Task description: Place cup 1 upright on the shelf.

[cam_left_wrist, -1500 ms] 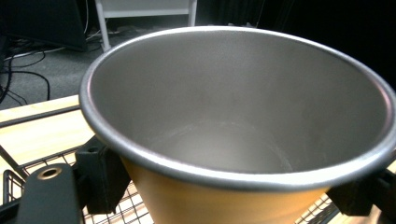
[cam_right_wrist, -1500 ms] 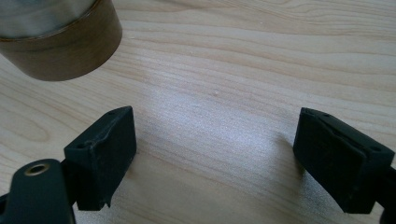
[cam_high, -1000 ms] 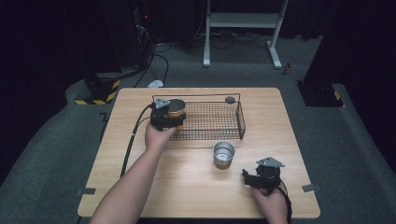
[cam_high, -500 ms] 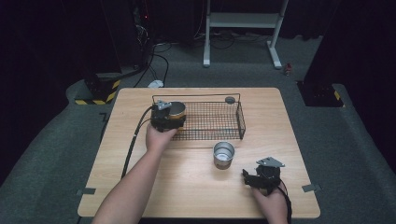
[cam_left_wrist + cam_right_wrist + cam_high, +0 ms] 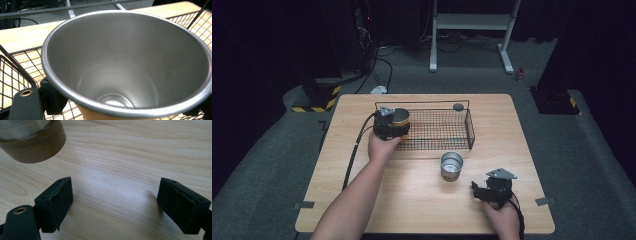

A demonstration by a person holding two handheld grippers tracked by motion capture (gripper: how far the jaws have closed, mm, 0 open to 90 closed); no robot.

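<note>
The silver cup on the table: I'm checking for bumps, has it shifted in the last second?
No. The silver cup stands in the same spot, just in front of the wire basket.

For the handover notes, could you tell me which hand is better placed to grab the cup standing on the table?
Right: its open claw sits beside the steel cup; the left claw holds a yellow cup.

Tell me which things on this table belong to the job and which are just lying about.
In the job:
left gripper, shut on the gold cup
wire basket
steel cup
right gripper, open over the table

Lying about:
small dark disc behind the basket
</note>
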